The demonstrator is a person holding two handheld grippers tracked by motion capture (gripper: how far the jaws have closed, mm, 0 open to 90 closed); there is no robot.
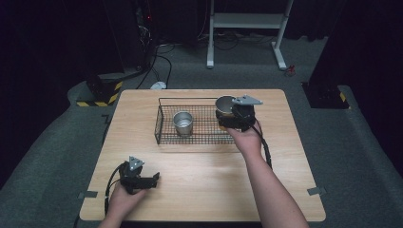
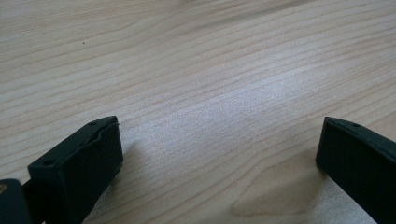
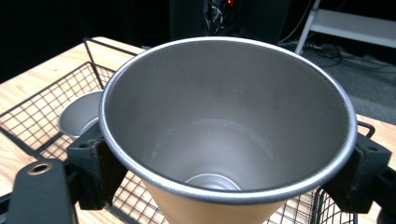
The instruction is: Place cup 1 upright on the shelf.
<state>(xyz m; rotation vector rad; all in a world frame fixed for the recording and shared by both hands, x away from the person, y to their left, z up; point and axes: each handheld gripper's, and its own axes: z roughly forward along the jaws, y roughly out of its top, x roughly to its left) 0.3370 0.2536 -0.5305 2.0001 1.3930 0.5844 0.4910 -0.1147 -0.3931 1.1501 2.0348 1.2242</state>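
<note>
A metal cup [image 1: 225, 103] with a steel inside and a tan outside is held upright by my right gripper [image 1: 228, 115], which is shut on its sides over the right end of a black wire basket [image 1: 185, 99]. In the right gripper view the held cup [image 3: 224, 126] sits between the two jaws of the right gripper [image 3: 229, 154], above the basket [image 3: 42, 112]. A second steel cup [image 1: 183, 122] stands upright inside the basket, left of the held one [image 3: 79, 119]. My left gripper [image 1: 151, 179] rests low on the wooden table [image 1: 204, 180] at the front left, open and holding nothing [image 2: 219, 135].
The basket stands at the back middle of the table. Bare wood [image 2: 210, 70] lies under the left gripper. Beyond the table are grey carpet, a white metal stand [image 1: 247, 21], cables and yellow-black striped floor bases [image 1: 102, 92].
</note>
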